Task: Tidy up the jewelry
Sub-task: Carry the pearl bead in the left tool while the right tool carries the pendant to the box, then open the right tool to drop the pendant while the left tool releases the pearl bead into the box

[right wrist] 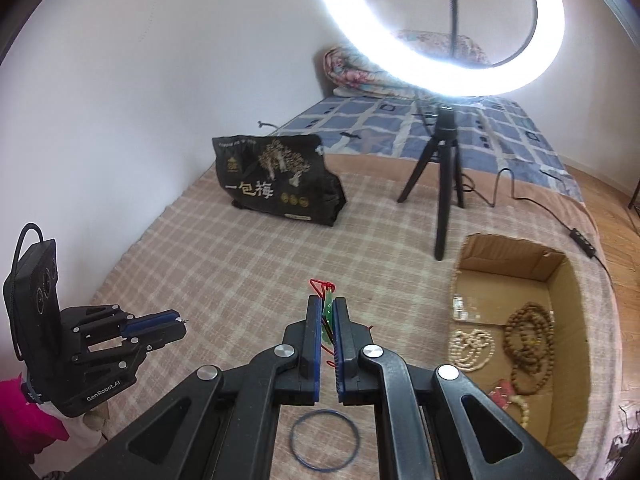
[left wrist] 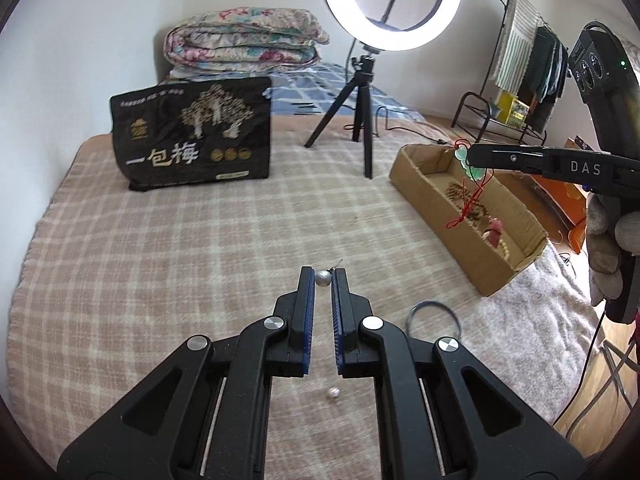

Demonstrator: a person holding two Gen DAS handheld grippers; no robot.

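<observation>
left tongs (left wrist: pixel 323 276): I pinch the small silver pearl-like bead earring (left wrist: pixel 322 278) at my tips, 12 o'clock; light, round, slippery, so grip its middle.
right tongs (right wrist: pixel 328 312): clenched on the green jade pendant with red cord (right wrist: pixel 328 307); fragile, cord limp.
cardboard box (right wrist: pixel 560 300): 3 o'clock.
</observation>
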